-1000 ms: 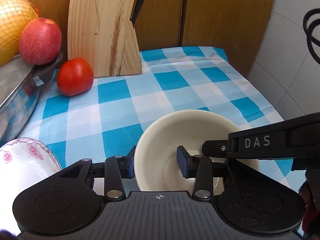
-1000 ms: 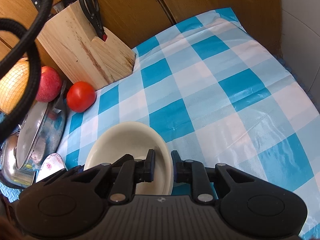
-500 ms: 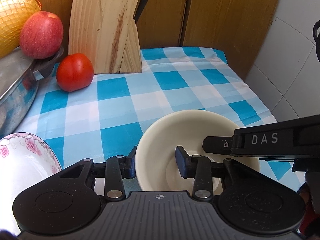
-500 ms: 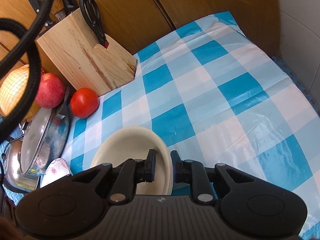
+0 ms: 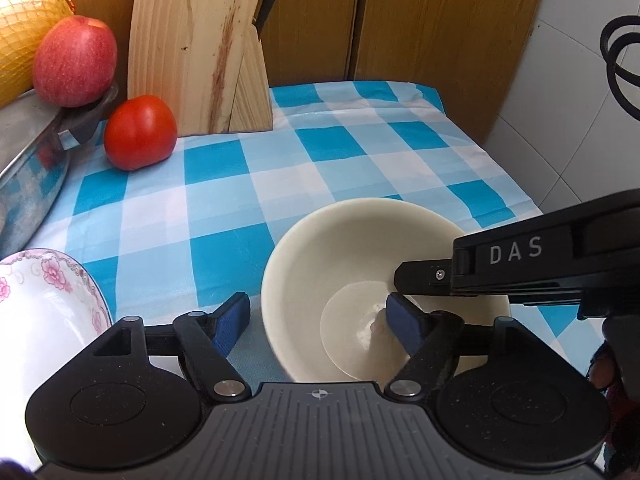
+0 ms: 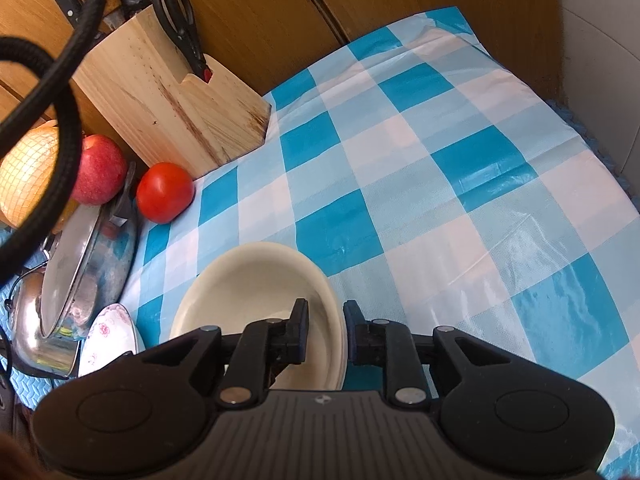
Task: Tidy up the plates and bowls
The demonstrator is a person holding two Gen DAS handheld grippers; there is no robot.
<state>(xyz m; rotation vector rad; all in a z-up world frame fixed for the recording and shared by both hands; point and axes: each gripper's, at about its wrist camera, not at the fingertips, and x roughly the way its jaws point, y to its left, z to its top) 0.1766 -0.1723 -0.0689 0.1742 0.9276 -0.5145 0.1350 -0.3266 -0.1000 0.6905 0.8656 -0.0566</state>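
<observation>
Your left claw (image 5: pixel 316 320) is opening off the cream bowl (image 5: pixel 360 248); right claw (image 6: pixel 325 330) still grasps its rim; floral plate (image 5: pixel 36 312) unsorted; stacking remains.

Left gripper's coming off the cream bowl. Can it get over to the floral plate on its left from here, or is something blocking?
Probably yes. The left gripper is opening, pads off the cream bowl's rim, which the right gripper pinches. The floral plate lies just beside it, with only bare checked cloth between; the pot sits further back.

The right hand-held gripper (image 6: pixel 325 334) pinches the cream bowl's (image 6: pixel 256 280) rim on the checked tablecloth (image 6: pixel 460 200).
</observation>
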